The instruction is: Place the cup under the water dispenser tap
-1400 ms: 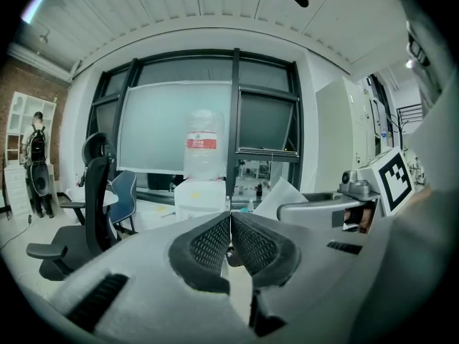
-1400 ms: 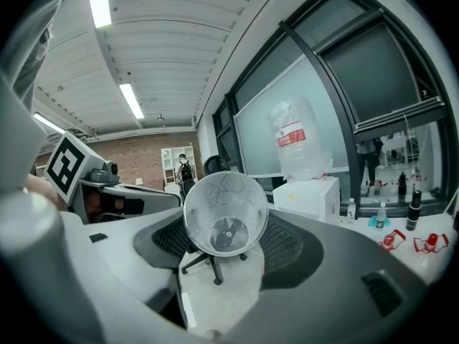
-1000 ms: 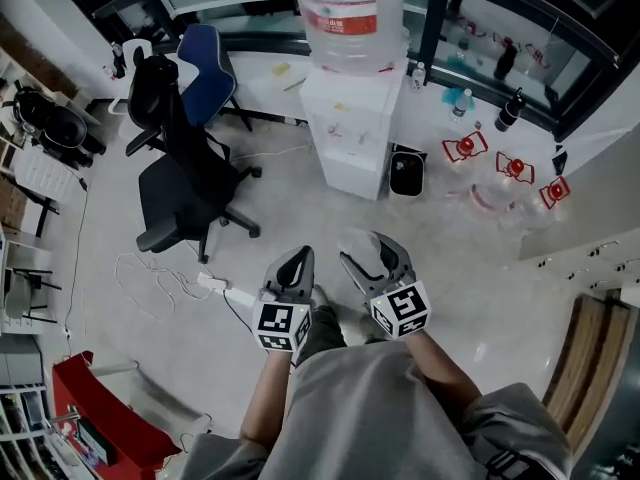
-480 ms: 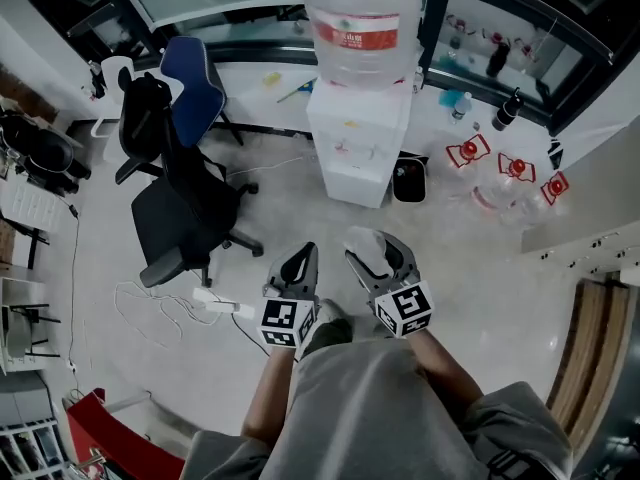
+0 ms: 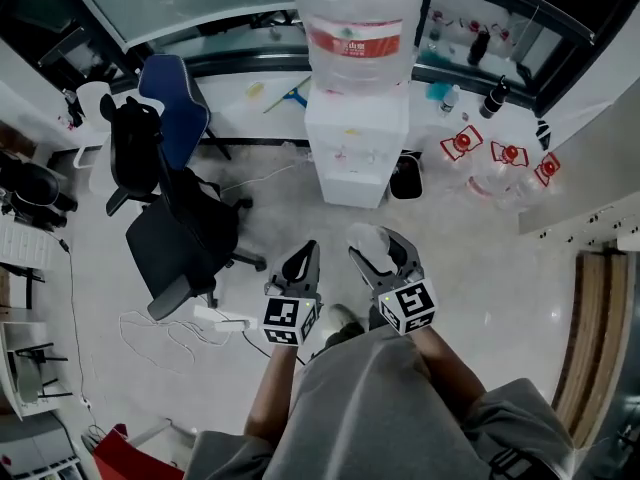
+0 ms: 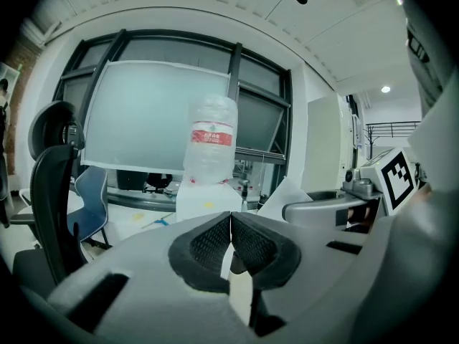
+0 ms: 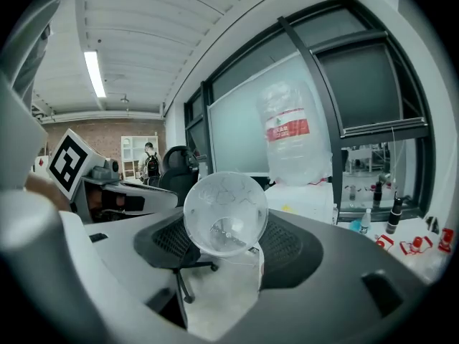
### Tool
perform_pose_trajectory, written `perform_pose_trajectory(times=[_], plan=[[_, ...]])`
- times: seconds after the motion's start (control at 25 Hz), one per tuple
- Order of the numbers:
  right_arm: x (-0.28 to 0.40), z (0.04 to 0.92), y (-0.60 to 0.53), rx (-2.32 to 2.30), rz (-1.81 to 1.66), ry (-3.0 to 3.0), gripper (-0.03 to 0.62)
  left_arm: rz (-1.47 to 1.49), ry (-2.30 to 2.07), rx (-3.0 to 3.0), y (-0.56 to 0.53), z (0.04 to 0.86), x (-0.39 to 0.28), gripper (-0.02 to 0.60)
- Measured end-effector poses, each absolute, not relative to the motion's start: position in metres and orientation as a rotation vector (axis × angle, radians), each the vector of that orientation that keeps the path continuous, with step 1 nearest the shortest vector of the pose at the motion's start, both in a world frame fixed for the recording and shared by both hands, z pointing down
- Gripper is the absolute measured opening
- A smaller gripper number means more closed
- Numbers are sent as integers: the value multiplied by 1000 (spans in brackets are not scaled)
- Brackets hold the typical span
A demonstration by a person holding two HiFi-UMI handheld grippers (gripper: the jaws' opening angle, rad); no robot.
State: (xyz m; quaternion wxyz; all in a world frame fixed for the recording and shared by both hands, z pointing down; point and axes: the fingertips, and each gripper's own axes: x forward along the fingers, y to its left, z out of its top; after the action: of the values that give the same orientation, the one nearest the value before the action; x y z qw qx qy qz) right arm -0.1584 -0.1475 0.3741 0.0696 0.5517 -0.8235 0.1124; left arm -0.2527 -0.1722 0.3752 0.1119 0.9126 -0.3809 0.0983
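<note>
The white water dispenser (image 5: 355, 153) with a big clear bottle (image 5: 357, 18) on top stands ahead on the floor. My right gripper (image 5: 382, 242) is shut on a clear plastic cup (image 5: 367, 244), held level and well short of the dispenser. In the right gripper view the cup (image 7: 225, 212) sits between the black pads (image 7: 283, 244), its mouth facing the camera, with the dispenser (image 7: 308, 198) beyond. My left gripper (image 5: 304, 255) is beside it, shut on nothing. Its pads (image 6: 208, 242) meet in the left gripper view, where the dispenser (image 6: 204, 199) shows ahead.
A black office chair (image 5: 175, 233) and a blue chair (image 5: 175, 103) stand at the left. A black bin (image 5: 405, 175) sits right of the dispenser. A power strip with cable (image 5: 215, 316) lies on the floor left of me. Red-capped items (image 5: 500, 156) lie at right.
Both grippers have moved forward toward the dispenser together, which now sits a little nearer in the head view. The cup stays in the right gripper.
</note>
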Motion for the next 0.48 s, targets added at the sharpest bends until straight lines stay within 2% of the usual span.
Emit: perform_pose_trajectory(times=[0.48], plan=[[-152,391,-198,1738,383,-2394,273,330,-1009,2670,-228,398,-248,12]])
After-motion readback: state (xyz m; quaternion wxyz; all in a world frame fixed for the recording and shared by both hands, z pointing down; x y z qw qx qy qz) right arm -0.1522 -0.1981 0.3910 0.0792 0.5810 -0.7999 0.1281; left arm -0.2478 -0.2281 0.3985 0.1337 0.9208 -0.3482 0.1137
